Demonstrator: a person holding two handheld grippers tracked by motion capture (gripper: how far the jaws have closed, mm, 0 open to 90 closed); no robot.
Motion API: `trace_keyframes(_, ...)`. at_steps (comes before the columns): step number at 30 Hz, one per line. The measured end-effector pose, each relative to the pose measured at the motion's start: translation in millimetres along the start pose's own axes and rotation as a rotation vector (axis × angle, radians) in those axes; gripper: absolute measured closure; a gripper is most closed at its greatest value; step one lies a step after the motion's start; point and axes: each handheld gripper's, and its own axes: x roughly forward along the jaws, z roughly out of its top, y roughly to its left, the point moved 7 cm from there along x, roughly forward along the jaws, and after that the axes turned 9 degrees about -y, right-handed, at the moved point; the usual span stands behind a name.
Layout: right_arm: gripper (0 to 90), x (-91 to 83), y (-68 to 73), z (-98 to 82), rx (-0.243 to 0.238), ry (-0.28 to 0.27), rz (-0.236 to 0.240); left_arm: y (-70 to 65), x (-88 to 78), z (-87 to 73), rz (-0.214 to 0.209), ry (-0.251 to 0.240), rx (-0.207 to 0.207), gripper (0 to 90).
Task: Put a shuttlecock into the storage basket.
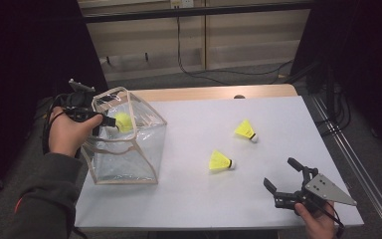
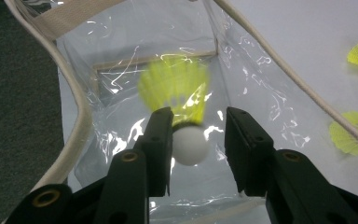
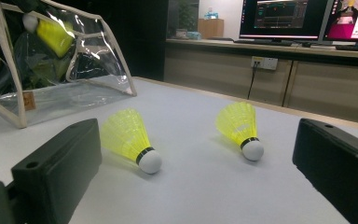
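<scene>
A clear plastic bag (image 1: 144, 149) with beige trim stands open at the table's left. My left gripper (image 1: 110, 121) reaches over its mouth. In the left gripper view a blurred yellow shuttlecock (image 2: 177, 93) hangs between the jaws of the left gripper (image 2: 198, 135), its white cork against one jaw with a gap to the other, so the gripper is open. Two more yellow shuttlecocks (image 1: 221, 161) (image 1: 245, 130) lie on the white table (image 1: 204, 199). My right gripper (image 1: 280, 173) rests open near the front right, pointing at them (image 3: 130, 140) (image 3: 240, 123).
The bag's beige rim (image 2: 74, 116) runs close to the left jaw. A wooden strip (image 1: 214, 92) borders the table's far edge, with cables on the floor beyond. Monitors (image 3: 284, 18) stand on a counter in the background.
</scene>
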Motion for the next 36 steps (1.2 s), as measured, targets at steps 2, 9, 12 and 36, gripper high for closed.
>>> trace_keyframes(2,0.9,0.1,0.1,-0.1,-0.001,0.001,0.000,-0.9,-1.0,1.0,-0.002,-0.006,0.001,60.0)
trace_keyframes(9,0.9,0.4,0.2,-0.1,-0.001,0.000,-0.001,-11.0,-7.8,6.4,-0.038,-0.015,0.017,54.2)
trace_keyframes(12,0.9,0.6,0.5,0.1,-0.003,-0.002,0.001,-16.6,-11.3,9.3,-0.049,-0.017,0.030,51.1)
trace_keyframes(36,0.9,0.8,1.6,0.0,-0.003,0.002,0.004,-57.7,-30.7,31.1,-0.214,-0.064,0.076,28.6)
